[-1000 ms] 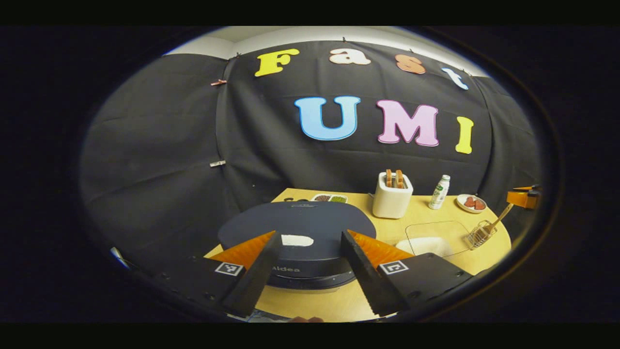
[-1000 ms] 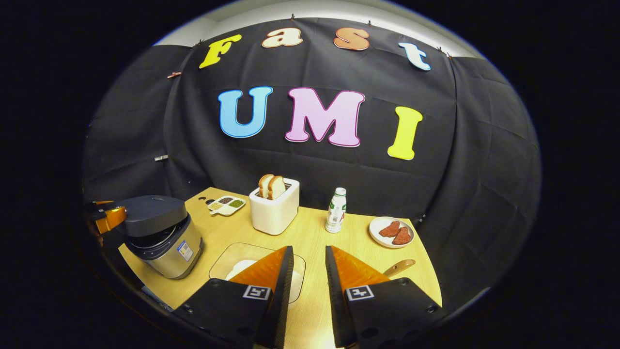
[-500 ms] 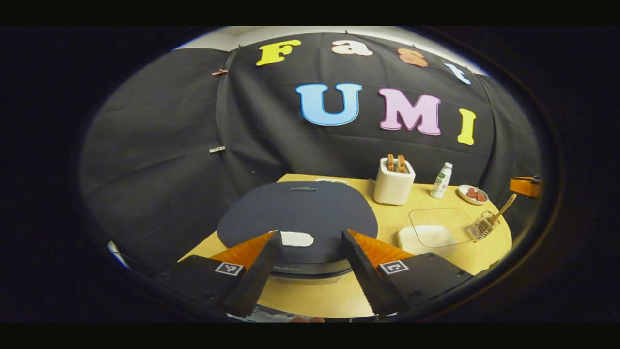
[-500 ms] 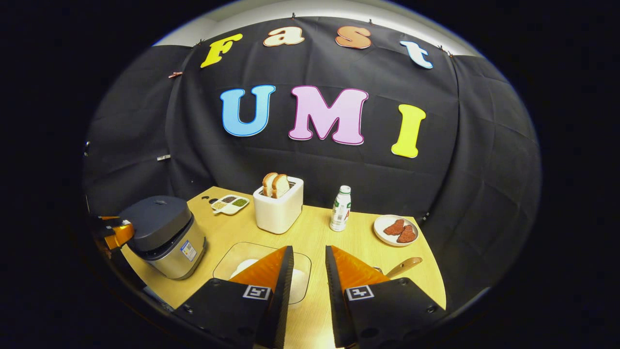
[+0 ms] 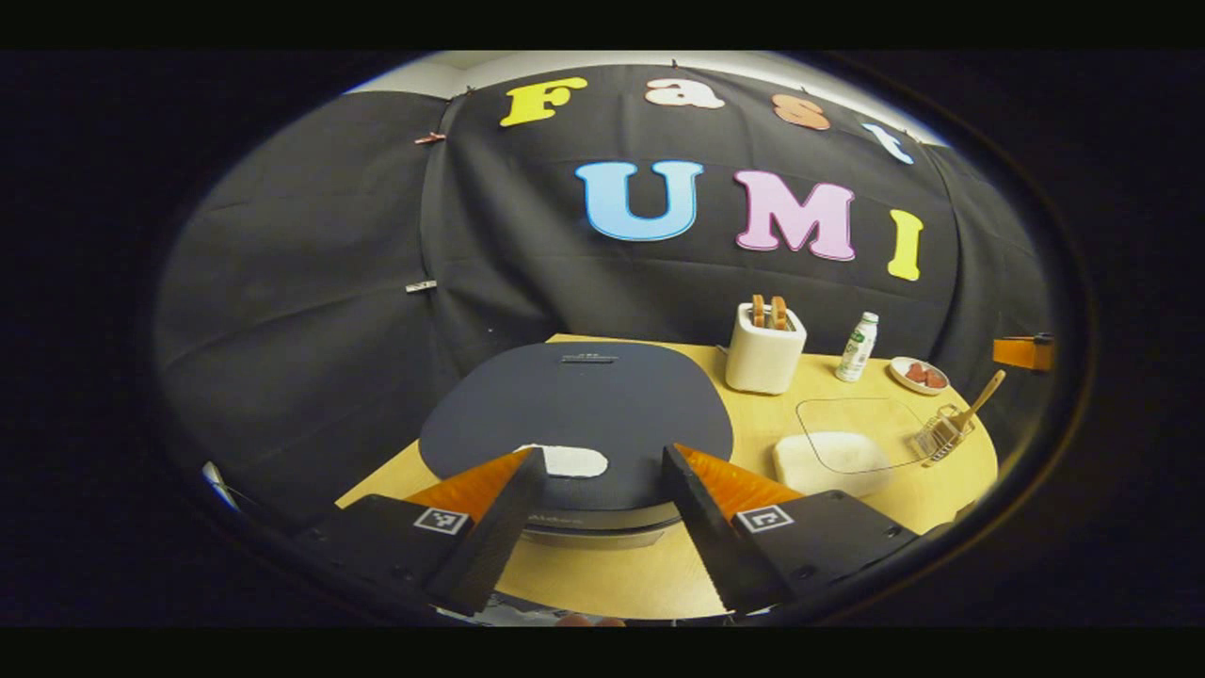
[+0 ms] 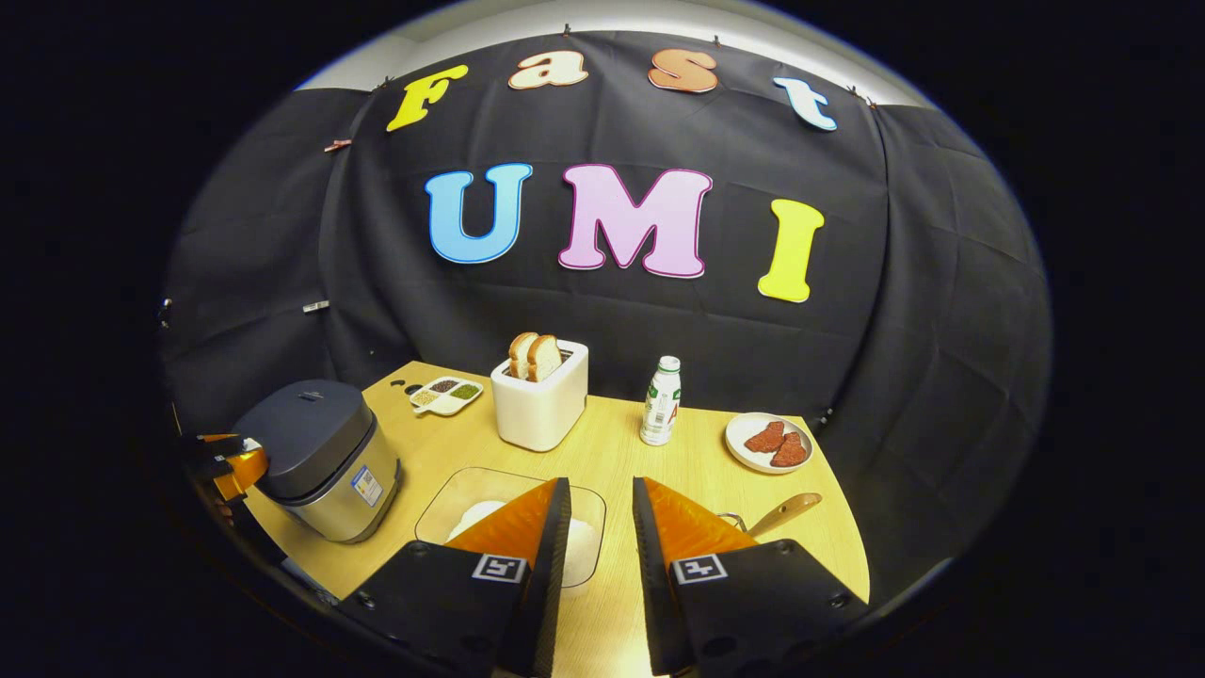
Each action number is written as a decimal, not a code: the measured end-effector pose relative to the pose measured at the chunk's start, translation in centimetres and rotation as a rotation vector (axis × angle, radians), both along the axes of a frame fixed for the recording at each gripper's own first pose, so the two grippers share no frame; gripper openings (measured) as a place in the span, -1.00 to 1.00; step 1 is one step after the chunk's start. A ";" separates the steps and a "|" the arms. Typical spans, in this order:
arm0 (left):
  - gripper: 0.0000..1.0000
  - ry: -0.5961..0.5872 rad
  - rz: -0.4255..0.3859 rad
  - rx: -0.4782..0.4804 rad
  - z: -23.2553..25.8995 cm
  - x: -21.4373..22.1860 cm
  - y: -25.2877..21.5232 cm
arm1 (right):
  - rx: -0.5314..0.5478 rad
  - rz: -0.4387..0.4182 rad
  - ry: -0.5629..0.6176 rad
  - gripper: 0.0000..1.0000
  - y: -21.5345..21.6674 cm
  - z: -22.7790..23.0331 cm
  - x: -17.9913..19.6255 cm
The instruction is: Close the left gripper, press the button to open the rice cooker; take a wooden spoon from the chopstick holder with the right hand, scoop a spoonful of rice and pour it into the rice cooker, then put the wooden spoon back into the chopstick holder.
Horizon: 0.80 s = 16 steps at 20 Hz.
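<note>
Left gripper view looks down its own two fingers at the rice cooker (image 5: 576, 414), whose dark lid is down and whose pale button (image 5: 572, 460) sits at the lid's near edge. The left tool (image 5: 595, 471) has its fingers spread apart with nothing between them, and the button lies straight ahead of it, in the gap and slightly toward the left finger. Judging from that, the press has not been made: the fingers need to come together first, then go down onto the button along the line they already point.

Taking the rice cooker as the landmark, the glass dish of rice (image 5: 833, 450) stands to its right on the counter (image 5: 659, 584), and the chopstick holder (image 5: 941, 435) stands beyond the dish, farther right, with the wooden spoon (image 5: 979, 400) leaning up and away out of it.

Right gripper view shows the right tool (image 6: 600, 499) with a narrow gap between its fingers, holding nothing, poised over the dish of rice (image 6: 508, 527); the spoon's handle (image 6: 786, 511) pokes out just right of its right finger. So the right tool is by far the nearer one to the spoon.
</note>
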<state>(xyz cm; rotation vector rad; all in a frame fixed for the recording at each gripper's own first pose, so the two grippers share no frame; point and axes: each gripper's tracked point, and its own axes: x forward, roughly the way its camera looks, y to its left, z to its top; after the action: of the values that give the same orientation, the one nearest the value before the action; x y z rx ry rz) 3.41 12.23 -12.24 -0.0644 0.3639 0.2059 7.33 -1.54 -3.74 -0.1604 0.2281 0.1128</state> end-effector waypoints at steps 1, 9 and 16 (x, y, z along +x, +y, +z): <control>0.77 -0.007 -0.002 0.006 -0.1 0.0 -0.1 | -0.001 0.000 0.002 -0.17 0.1 -0.1 0.0; 0.78 -0.018 -0.030 -0.007 -1.0 -0.1 -0.1 | 0.002 -0.001 0.008 -0.17 0.3 -0.3 -0.5; 0.77 -0.027 -0.039 0.008 -0.9 -0.1 -0.2 | 0.003 0.000 0.012 -0.17 0.6 -0.5 -0.7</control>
<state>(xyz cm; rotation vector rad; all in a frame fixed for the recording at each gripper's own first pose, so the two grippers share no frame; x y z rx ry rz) 3.27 12.08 -13.16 -0.0525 0.3368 0.1680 6.60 -0.96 -4.28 -0.1565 0.2395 0.1140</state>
